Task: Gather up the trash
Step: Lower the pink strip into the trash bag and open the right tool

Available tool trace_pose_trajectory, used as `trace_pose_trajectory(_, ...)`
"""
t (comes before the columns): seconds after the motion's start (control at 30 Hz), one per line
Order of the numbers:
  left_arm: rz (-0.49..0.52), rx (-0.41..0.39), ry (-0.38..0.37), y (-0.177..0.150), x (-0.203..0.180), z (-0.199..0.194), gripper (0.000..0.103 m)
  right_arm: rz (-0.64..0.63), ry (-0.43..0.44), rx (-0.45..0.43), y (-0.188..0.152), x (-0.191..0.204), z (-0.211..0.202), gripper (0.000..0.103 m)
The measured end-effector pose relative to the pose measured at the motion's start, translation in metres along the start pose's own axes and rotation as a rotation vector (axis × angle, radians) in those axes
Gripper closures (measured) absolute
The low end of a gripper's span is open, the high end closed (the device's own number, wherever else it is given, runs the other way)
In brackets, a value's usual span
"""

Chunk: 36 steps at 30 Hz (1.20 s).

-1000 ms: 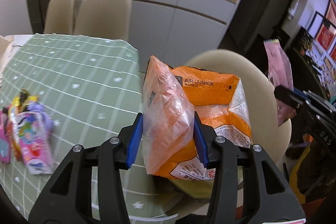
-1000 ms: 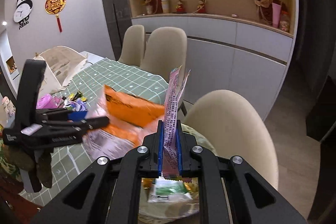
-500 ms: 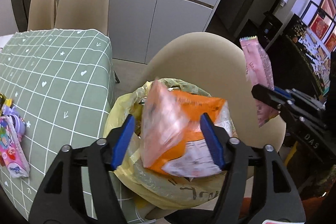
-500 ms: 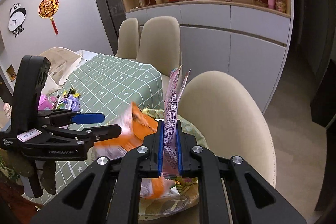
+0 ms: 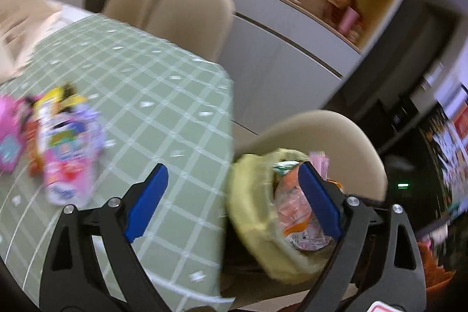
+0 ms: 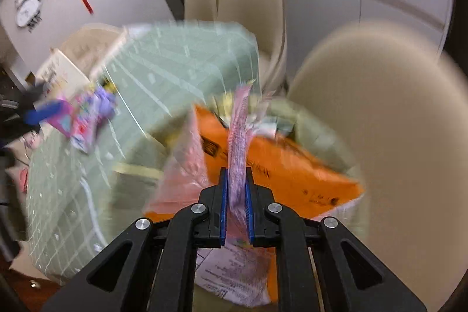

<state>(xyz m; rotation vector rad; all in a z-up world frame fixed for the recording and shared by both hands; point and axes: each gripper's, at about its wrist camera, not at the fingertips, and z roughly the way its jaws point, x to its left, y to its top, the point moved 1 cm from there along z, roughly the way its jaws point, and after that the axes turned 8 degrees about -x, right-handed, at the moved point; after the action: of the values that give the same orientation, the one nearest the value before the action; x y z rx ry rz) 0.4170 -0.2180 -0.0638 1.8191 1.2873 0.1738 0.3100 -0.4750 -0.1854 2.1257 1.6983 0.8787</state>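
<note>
- In the left wrist view, a pile of bright snack wrappers (image 5: 63, 148) lies at the left of the frame on the green checked tablecloth (image 5: 163, 95). They are pink, yellow and purple, and blurry.
- The left gripper (image 5: 234, 202) fills the bottom middle of that view. Its jaws have just been opening and now stand wide apart. Nothing is between them. 1 blue pad (image 5: 146, 199) is over the cloth, and the other sits in front of the bag.
- Lower right of the middle, a yellow trash bag (image 5: 251, 206) stands open on a cream chair (image 5: 330, 136), just beside the table edge.
- Inside the bag lies the orange packet (image 5: 292, 203), with other trash around it.
- 2 more cream chairs (image 5: 187, 16) stand at the far side of the table, at the top of the frame.
- In the right wrist view, the left gripper (image 6: 44, 111) shows at the far left edge, over the wrappers (image 6: 87, 119).
- In the middle, the orange packet (image 6: 292, 168) sits in the mouth of the bag (image 6: 318, 133).
- The right gripper (image 6: 236, 203) is at the bottom middle. Its jaws are nearly closed and pinch a thin pink wrapper (image 6: 238, 136) that stands up straight.
- The pink wrapper is right over the orange packet and the bag. The picture is too blurry to tell if they touch.
- The big cream chair (image 6: 395, 113) fills the right of the frame.
</note>
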Motion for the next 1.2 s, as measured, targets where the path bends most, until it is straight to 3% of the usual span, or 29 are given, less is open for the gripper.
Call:
trace_pose_trajectory(0.2, -0.106, -0.017, 0.124, -0.011, 0.055, -0.035, 0.017, 0.053, 0.042, 0.135, 0.013, -0.006, 0.037, 0.091)
trace_pose_trajectory(0.43, -0.119, 0.011, 0.159, -0.029, 0.084, -0.051, 0.017, 0.062, -0.012, 0.226, 0.001, -0.008, 0.047, 0.091)
trace_pose_trajectory(0.6, -0.128, 0.024, 0.147, -0.035, 0.098, -0.054, 0.017, 0.055, -0.036, 0.137, -0.015, 0.000, 0.023, 0.089)
trace_pose_trajectory(0.8, -0.115, 0.020, 0.130, -0.041, 0.111, -0.064, 0.013, 0.129, -0.072, 0.015, -0.018, 0.004, -0.010, 0.065)
trace_pose_trajectory(1.03, -0.160, -0.016, 0.136, -0.040, 0.142, -0.076, 0.009, 0.117, -0.167, -0.072, -0.021, 0.017, -0.045, 0.064)
trace_pose_trajectory(1.2, -0.178, -0.035, 0.125, -0.036, 0.161, -0.075, 0.009, 0.120, -0.217, -0.063, -0.027, 0.017, -0.057, 0.064)
